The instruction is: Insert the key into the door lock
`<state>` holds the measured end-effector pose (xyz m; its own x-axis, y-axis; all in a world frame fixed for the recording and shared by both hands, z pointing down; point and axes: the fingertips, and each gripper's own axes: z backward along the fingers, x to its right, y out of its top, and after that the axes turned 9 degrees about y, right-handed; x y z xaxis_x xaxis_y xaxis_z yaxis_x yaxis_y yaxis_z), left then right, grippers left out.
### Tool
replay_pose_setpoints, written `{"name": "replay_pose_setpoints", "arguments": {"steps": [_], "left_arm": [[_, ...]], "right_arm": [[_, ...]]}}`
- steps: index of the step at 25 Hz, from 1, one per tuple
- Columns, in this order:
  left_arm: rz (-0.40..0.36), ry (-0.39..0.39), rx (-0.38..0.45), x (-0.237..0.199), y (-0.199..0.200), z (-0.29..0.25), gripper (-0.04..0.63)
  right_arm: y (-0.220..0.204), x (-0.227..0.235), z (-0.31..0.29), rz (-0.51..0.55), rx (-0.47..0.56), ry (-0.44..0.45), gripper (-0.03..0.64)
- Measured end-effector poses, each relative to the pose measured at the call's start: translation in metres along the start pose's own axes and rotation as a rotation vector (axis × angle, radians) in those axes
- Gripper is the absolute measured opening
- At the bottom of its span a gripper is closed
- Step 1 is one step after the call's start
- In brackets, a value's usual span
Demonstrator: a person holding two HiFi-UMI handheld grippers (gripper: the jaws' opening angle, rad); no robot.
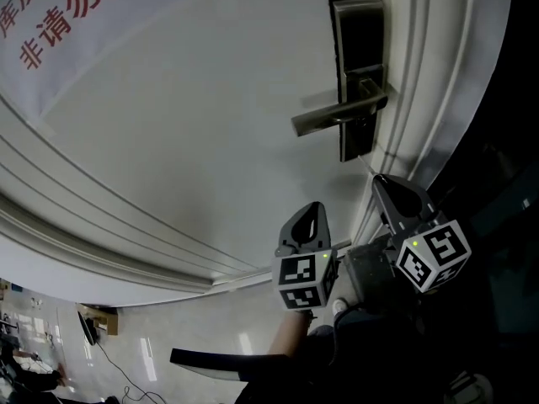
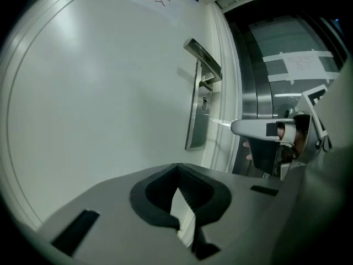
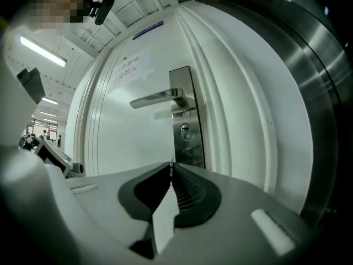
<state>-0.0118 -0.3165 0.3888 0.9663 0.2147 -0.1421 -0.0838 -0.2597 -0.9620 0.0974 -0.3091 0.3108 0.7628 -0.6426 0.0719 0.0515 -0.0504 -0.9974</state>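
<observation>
Right gripper (image 3: 171, 165), seemingly with key (image 2: 220, 122), near door lock (image 3: 186, 130)

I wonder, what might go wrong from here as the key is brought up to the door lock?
The key in the right gripper sits lower than the keyhole, so it may scrape the lock plate instead of entering. It seems pinched only at the jaw tips, so contact could twist it. The lever handle juts out just above the keyhole and might catch the gripper.

Left gripper (image 1: 315, 209), jaws together, beside right gripper (image 1: 381, 179), jaws tight on key (image 2: 220, 122).
</observation>
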Motion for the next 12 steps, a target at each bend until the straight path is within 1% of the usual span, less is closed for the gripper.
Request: {"name": "replay_pose_setpoints", "arguments": {"steps": [7,10,12], "left_arm": [[-0.034,-0.069,0.038,0.025,0.029,-0.016,0.000],[-0.049,-0.111,0.050,0.037,0.043,-0.020,0.000],[-0.055,-0.139,0.063,0.043,0.053,-0.023,0.000]], "right_arm": [[0.032,0.014,0.001,0.188,0.015,-0.022,0.012],[0.046,0.018,0.002,0.269,0.003,-0.052,0.012],[0.052,0.021,0.001,0.341,-0.018,-0.072,0.012]]}}
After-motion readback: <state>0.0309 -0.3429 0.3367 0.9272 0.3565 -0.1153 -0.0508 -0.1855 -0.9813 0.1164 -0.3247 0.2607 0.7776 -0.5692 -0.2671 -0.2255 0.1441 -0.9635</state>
